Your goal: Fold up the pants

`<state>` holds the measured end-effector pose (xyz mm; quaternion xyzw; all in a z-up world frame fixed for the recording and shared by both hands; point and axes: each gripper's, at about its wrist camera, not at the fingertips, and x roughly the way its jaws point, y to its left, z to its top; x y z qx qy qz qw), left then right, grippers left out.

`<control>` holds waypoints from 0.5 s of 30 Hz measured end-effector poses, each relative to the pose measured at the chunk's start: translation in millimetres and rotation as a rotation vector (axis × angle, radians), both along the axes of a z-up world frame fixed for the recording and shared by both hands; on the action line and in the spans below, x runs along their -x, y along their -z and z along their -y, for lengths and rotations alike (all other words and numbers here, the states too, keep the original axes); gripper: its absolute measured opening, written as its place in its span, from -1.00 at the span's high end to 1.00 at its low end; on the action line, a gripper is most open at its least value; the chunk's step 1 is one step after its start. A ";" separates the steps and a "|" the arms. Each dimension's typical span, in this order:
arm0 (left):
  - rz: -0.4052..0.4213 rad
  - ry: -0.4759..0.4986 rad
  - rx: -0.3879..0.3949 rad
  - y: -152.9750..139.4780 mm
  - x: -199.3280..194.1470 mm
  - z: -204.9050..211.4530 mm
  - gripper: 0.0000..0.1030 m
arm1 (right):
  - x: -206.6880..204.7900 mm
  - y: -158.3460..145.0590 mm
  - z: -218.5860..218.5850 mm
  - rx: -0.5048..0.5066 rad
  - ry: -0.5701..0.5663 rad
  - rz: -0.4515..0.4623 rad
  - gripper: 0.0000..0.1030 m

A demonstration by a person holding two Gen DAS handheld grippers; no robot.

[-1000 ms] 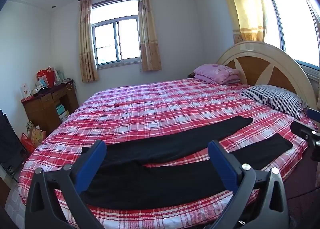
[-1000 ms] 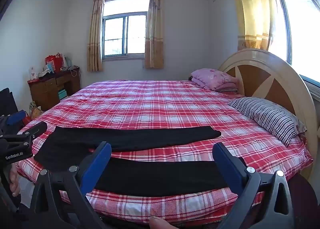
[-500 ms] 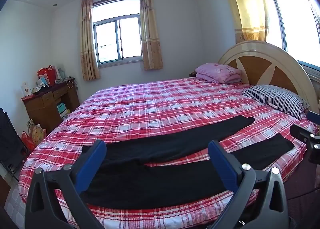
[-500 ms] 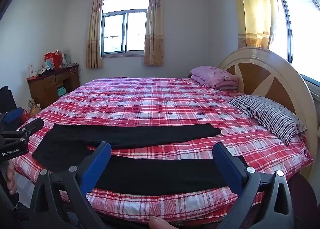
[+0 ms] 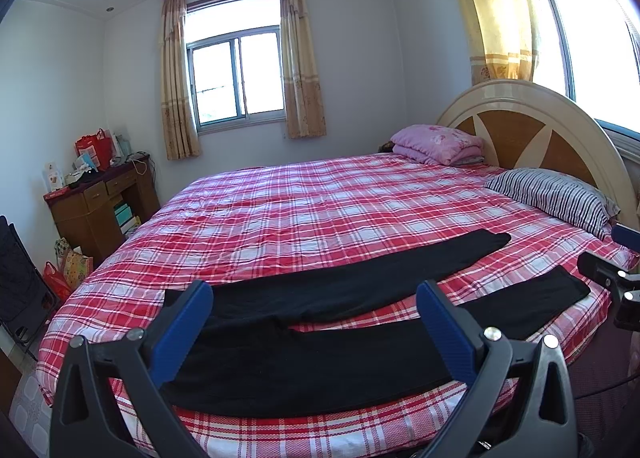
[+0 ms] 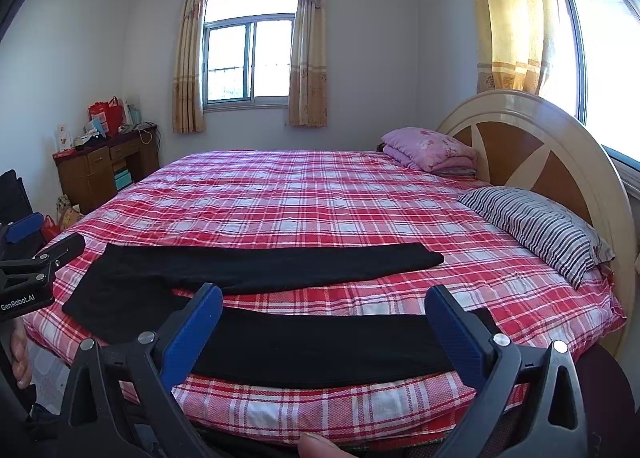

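Black pants point(image 5: 320, 346) lie flat along the near edge of the bed point(image 5: 320, 210) with red plaid cover, waist at the left, both legs spread apart and pointing right; they also show in the right wrist view point(image 6: 280, 270). My left gripper point(image 5: 314, 302) is open and empty, held above the waist end. My right gripper point(image 6: 326, 304) is open and empty, held above the near leg. Each gripper also shows in the other's view, the right one point(image 5: 612, 278) at the right edge and the left one point(image 6: 36, 258) at the left edge.
A striped pillow point(image 5: 556, 198) and a folded pink quilt point(image 5: 436, 142) lie by the round headboard point(image 5: 532, 134) on the right. A wooden desk point(image 5: 100, 202) with clutter and bags stands by the left wall. A black chair point(image 5: 16, 286) is at far left.
Both views have shifted slightly; the bed sits a little higher in the right wrist view. The pants have not moved and both grippers stay open.
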<state>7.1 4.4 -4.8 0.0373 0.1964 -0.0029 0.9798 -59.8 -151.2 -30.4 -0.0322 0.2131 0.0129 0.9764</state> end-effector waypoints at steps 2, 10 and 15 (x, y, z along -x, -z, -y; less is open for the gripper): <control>0.000 0.001 0.000 0.4 -0.2 -1.2 -1.00 | 0.3 -0.3 -0.2 0.000 0.000 -0.001 -0.98; -0.001 0.001 -0.005 1.7 0.1 1.4 -1.00 | -0.6 -0.3 -1.1 0.001 0.001 -0.008 -0.98; -0.001 0.001 -0.004 2.4 0.6 1.1 -1.00 | -0.8 -0.2 -2.0 0.002 0.001 -0.009 -0.98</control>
